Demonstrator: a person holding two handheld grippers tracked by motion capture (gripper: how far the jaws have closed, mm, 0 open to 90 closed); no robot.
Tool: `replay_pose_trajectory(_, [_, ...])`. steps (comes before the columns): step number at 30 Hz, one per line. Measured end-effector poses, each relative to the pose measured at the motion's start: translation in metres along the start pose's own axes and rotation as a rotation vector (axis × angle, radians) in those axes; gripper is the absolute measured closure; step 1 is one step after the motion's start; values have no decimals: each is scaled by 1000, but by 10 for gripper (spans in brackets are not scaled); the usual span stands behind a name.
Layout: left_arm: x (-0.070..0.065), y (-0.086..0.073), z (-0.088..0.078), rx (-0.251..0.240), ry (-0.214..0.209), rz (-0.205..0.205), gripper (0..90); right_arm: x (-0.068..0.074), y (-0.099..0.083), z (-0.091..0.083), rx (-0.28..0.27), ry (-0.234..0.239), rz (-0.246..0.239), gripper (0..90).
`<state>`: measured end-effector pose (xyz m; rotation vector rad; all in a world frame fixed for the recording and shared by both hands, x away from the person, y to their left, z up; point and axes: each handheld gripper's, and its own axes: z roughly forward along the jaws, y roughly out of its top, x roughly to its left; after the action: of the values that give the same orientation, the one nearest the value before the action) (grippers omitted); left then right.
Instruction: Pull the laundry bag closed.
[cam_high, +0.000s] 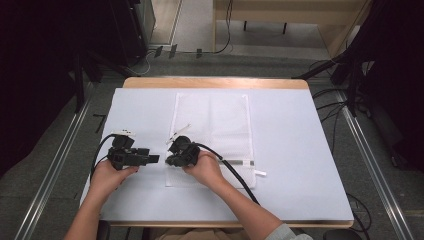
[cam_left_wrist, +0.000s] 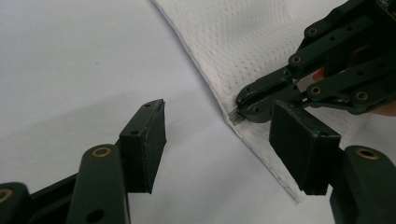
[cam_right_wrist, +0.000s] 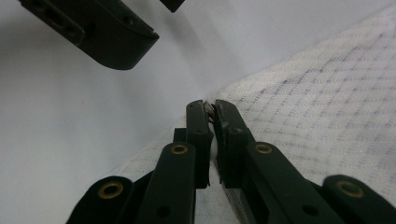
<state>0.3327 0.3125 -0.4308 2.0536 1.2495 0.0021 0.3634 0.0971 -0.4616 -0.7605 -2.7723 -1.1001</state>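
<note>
R gripper (cam_high: 172, 150) pinching the left edge of the white mesh bag (cam_high: 220, 117); L gripper (cam_high: 154, 159) standing off, jaws wide.

Bag lies flat mid-table on the pale sheet (cam_high: 295, 150), long side running away from the person. R jaws clenched on a small metal bit (cam_left_wrist: 235, 117) at the bag's edge, prob. a zip pull. L gripper just beside it, over bare sheet, grasping nothing.

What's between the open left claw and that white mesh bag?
Just bare white table cover, seen in the left gripper view between the left gripper and the mesh bag.
</note>
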Motion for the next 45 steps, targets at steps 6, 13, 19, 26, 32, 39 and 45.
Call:
replay_pose_trajectory(6, [-3, -1, 4, 16, -22, 39, 408, -2, 2, -8, 5, 12, -24, 879])
replay_pose_trajectory(13, [-8, -1, 8, 27, -56, 65, 441, -2, 6, -22, -34, 23, -28, 879])
replay_pose_trajectory(19, [-13, 0, 14, 41, -83, 85, 463, -1, 9, -34, -67, 40, -22, 879])
replay_pose_trajectory(26, [-20, 2, 22, 84, -105, 102, 546, -1, 11, -42, -78, 61, -22, 879])
replay_pose_trajectory(32, [-23, 3, 25, 78, -133, 128, 630, 1, 12, -45, -76, 81, -31, 880])
replay_pose_trajectory(39, [-22, 5, 27, 84, -133, 149, 693, 0, 12, -46, -76, 104, -26, 880])
replay_pose_trajectory(45, [-23, 6, 28, 84, -160, 157, 763, 0, 11, -43, -64, 111, -33, 881])
